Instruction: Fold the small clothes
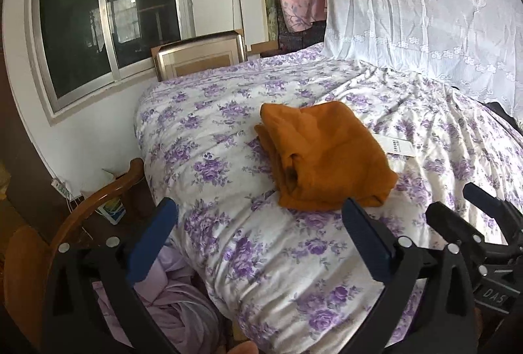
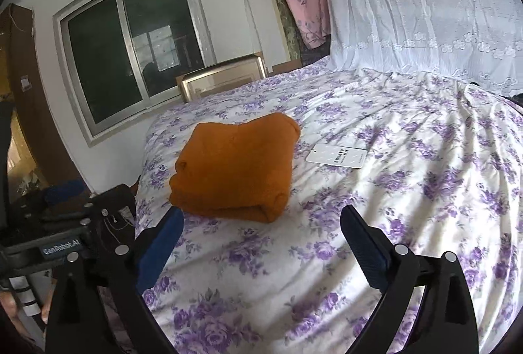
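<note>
Black gripper frames with silver bolts, blue-padded fingers (image 1: 153, 243), perhaps a "GenRobot.AI" label (image 2: 61, 248).

The print on the white tag (image 2: 336, 155) is too small to read.

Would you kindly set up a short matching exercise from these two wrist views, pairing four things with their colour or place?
Things:
1. folded garment
2. paper tag
3. bedspread
4. lace curtain

Descriptions:
A. white with purple flowers
B. lies flat on the bed, to the right of the garment
C. orange, in a compact bundle
D. pale, hangs behind the bed

Pairs: 1-C, 2-B, 3-A, 4-D
</note>
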The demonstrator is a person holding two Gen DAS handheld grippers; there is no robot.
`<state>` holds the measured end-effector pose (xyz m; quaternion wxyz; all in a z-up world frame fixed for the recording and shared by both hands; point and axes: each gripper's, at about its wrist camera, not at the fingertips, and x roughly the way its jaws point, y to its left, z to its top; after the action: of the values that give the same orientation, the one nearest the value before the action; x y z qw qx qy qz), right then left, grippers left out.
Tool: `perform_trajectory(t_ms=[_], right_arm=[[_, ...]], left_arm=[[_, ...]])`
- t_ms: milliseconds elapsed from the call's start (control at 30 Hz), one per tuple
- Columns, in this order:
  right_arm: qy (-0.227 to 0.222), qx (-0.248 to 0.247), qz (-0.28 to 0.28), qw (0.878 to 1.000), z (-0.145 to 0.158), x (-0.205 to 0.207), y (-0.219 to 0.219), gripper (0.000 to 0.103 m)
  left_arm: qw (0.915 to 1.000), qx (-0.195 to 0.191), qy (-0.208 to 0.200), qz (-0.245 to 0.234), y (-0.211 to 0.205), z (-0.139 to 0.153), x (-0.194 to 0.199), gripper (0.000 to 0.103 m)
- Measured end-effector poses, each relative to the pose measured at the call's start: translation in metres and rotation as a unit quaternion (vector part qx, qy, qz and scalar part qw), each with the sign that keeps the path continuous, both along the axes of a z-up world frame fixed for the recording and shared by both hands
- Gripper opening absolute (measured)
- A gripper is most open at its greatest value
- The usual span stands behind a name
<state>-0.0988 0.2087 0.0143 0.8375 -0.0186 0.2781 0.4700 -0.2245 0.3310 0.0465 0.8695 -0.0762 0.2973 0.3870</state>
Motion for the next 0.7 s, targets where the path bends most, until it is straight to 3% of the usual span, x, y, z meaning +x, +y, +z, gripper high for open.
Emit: perform_trajectory(t_ms=[233, 467, 700], right_arm=[[-0.001, 0.0, -0.003, 1.0, -0.0001, -0.0015, -0.0014, 0.097], [-0.005, -0.003, -0.002, 1.0, -0.0014, -0.0045, 0.0006, 0.097], [0.005, -0.003, -0.006, 1.0, -0.004, -0.0003, 0.0019, 0.097]], left_arm=[[0.9999, 0.005, 0.013, -0.006, -0.0065, -0.0049, 0.0043, 0.099], [0.9999, -0.012, -0.006, -0.003, 0.0002, -0.0074, 0.0001, 0.098], [1.0, -0.007, 0.001, 0.006, 0.002, -0.0091, 0.0012, 0.098]])
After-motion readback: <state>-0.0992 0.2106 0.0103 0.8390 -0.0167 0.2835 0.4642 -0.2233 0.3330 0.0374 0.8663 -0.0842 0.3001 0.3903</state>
